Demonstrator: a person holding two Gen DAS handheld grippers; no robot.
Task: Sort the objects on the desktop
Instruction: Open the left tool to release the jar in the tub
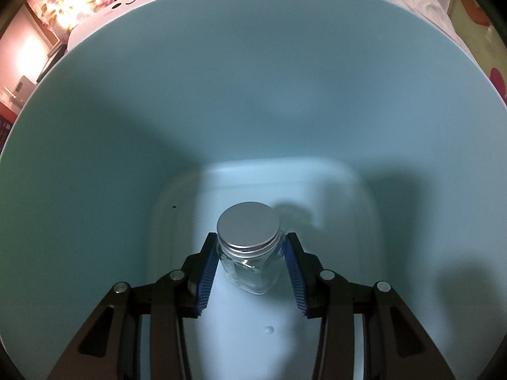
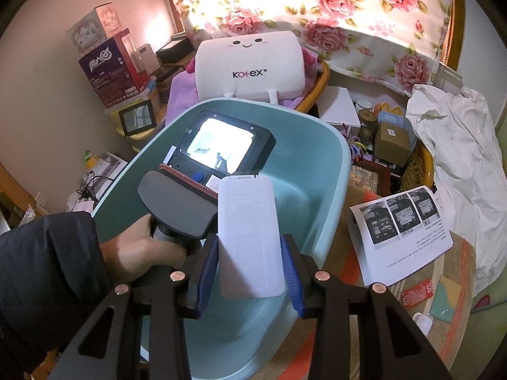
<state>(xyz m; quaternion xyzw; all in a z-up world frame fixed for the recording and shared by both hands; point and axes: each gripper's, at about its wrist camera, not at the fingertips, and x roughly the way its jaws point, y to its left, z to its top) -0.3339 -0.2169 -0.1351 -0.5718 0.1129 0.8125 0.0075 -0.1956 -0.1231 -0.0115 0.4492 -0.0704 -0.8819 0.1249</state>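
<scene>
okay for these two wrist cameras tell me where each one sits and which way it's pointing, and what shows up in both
Left wrist: sits on the left gripper inside the teal bin, looking steeply down at its floor and a glass jar between the blue pads; only gripper fingers show.
Right wrist: sits on the right gripper above the bin's near rim, looking forward and down over a held white remote; a hand and dark sleeve holding the other gripper's handle show.
Shared: the teal bin, the white smiley pillow and the rose-patterned cloth.

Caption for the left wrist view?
Left gripper holds a lidded glass jar low inside the pale blue bin.
</scene>
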